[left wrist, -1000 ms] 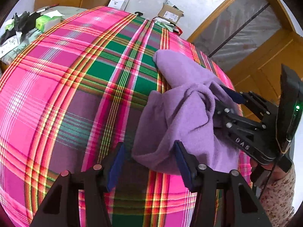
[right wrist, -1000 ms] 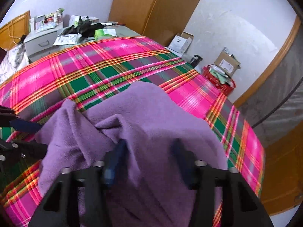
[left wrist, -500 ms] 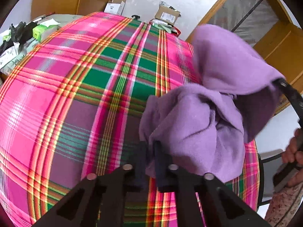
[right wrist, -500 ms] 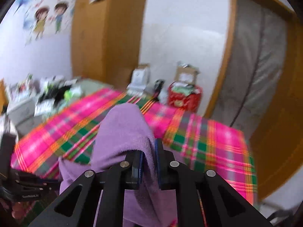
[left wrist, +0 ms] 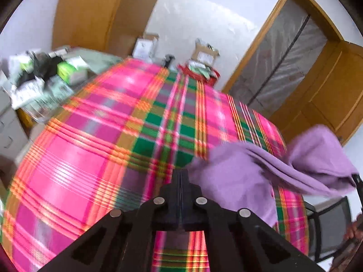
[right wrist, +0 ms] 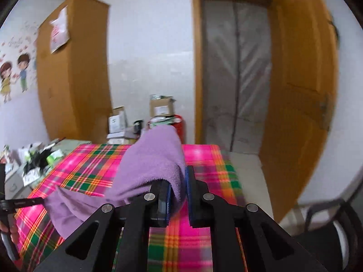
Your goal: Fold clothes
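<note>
Item: purple fleece garment (left wrist: 238, 176), lifted above the pink plaid bedspread (left wrist: 90, 158). My left gripper (left wrist: 180, 176): fingers pressed together at the cloth's edge; whether fabric is pinched, I cannot tell. My right gripper (right wrist: 178, 188): narrow, clamping a bunched fold. Only the right view shows the cartoon wall stickers (right wrist: 13, 74); only the left shows the chair (left wrist: 329, 226).

A lived-in home bedroom. A bed under a pink, green and orange plaid blanket (left wrist: 95, 163) fills the space ahead of the tool. Cartoon children stickers (right wrist: 13, 77) mark the wall at far left, beside a tall wooden wardrobe (right wrist: 74, 72). Cardboard boxes (right wrist: 162, 107) sit on the floor beyond the bed, and a wooden door (right wrist: 301, 104) stands open to the right.
</note>
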### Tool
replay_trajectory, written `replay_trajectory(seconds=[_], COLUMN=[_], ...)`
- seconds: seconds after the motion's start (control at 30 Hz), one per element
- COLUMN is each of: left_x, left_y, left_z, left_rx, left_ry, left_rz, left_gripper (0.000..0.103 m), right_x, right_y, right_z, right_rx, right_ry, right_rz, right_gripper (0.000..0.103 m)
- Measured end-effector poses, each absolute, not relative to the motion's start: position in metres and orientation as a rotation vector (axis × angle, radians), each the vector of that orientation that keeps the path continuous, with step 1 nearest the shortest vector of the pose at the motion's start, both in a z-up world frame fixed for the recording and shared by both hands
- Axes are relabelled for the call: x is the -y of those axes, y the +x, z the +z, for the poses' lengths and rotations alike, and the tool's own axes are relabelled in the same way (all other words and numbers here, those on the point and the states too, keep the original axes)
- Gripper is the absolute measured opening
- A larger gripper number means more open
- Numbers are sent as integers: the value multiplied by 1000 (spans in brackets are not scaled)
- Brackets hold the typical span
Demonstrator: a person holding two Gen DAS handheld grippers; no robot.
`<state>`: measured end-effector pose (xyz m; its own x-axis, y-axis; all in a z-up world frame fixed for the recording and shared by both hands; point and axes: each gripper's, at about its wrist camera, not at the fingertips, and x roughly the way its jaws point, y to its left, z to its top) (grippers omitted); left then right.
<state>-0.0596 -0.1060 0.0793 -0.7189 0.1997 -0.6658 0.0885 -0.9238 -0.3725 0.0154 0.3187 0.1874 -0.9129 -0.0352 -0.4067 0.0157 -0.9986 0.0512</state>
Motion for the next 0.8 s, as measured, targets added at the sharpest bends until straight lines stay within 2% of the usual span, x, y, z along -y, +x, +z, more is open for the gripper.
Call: replay_trajectory(seconds=[0.37,0.8], left_x=[97,71], left_y=[-28,-15], left_z=[78,50], left_rx=[512,510], left_ry=[-1201,-1338], left_rz=[2743,2632], left_gripper=[1,1], right_x=[-371,-353], right_y=[79,86], right_z=[120,88], right_rx=[259,257], right_ry=[902,1018], right_rz=[-3048,-2967], right_gripper=[8,9])
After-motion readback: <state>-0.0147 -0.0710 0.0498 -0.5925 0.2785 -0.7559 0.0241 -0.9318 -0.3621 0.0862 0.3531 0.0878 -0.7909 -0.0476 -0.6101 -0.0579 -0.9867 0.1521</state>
